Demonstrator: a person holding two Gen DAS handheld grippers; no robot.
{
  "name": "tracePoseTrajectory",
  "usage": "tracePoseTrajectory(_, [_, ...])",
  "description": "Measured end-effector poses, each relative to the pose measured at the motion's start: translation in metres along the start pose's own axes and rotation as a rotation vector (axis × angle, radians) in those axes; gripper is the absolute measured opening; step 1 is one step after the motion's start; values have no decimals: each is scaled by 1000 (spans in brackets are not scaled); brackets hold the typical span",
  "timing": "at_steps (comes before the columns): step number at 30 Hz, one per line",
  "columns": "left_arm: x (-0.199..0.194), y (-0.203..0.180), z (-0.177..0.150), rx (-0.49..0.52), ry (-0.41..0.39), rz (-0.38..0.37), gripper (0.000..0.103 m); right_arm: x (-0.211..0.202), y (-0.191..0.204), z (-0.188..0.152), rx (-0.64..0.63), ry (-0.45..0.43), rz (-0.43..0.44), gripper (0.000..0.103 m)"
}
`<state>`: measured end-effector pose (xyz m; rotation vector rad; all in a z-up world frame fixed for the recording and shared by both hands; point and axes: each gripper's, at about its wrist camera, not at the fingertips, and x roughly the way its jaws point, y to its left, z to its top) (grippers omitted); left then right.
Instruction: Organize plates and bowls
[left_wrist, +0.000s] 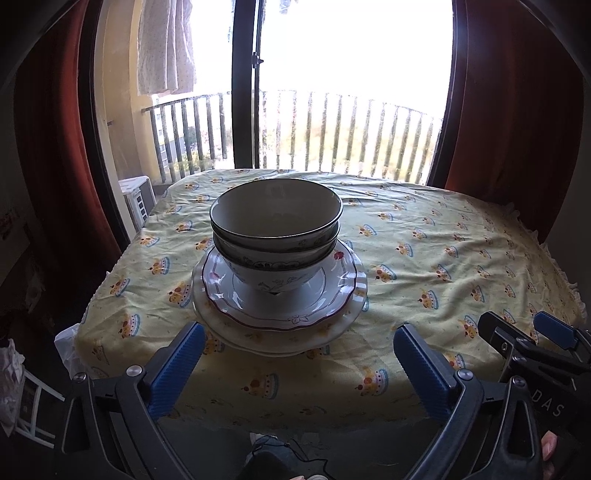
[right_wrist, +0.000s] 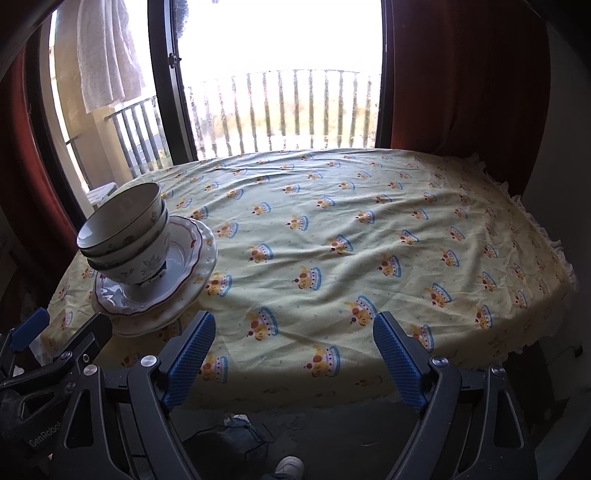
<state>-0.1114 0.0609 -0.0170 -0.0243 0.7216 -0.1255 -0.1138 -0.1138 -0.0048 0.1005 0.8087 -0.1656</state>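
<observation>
Two glossy ceramic bowls sit nested, dark-rimmed and round, with leaf and flower drawings on their white sides. They stand on a shallow plate with a scalloped, red-lined edge, which rests on a wider plain plate below it. The whole stack sits on the counter near its front left corner, at about 9 o'clock in the right wrist view and at centre in the left. The counter wears a wrinkled pale-yellow cloth printed with small crown-like figures and frilled at the far right edge. The left gripper hangs just before the stack, its ribbed blue jaws spread wide with nothing between them. The right gripper hovers over bare cloth at 3 o'clock of the stack, jaws likewise wide and empty. Behind, red curtains frame a balcony railing.
</observation>
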Motion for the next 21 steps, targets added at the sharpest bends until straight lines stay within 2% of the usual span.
tracePoseTrajectory(21, [-1, -6, 2, -2, -7, -2, 103, 0, -8, 2, 1, 3, -1, 89])
